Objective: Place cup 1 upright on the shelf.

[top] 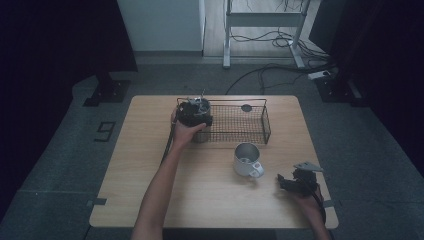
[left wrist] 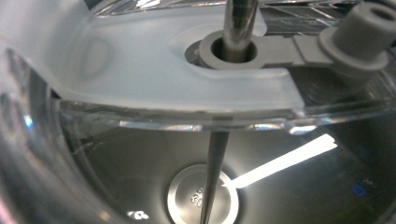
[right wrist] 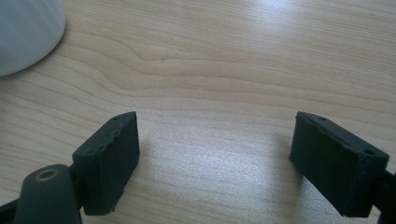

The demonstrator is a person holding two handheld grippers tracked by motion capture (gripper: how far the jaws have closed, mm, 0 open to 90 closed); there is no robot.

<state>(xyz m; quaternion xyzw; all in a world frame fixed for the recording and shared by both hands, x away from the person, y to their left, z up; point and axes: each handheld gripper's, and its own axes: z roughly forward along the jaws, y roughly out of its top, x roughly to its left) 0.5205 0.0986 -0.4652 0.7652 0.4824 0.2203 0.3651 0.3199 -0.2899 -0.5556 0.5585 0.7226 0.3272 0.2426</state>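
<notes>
My left gripper [top: 195, 114] hangs over the left end of the black wire basket [top: 265, 125], directly above a clear tumbler [top: 200, 135]. A metal straw [top: 202, 95] sticks up past the gripper. The left gripper view looks down at close range onto the tumbler's frosted lid [left wrist: 140, 60], where the straw [left wrist: 238, 23] passes through a grey ring; its jaws are hidden. A white mug [top: 247, 160] stands mid-table. My right gripper [top: 283, 180] rests low at the front right, open, with bare wood between its pads [right wrist: 109, 161]. The mug's wall [right wrist: 23, 32] shows at upper left there.
A small dark round thing [top: 246, 107] lies in the basket's far right part. The wooden table [top: 150, 175] has free room along its left and front. Beyond it are a dark floor, a desk frame [top: 227, 40] and cables.
</notes>
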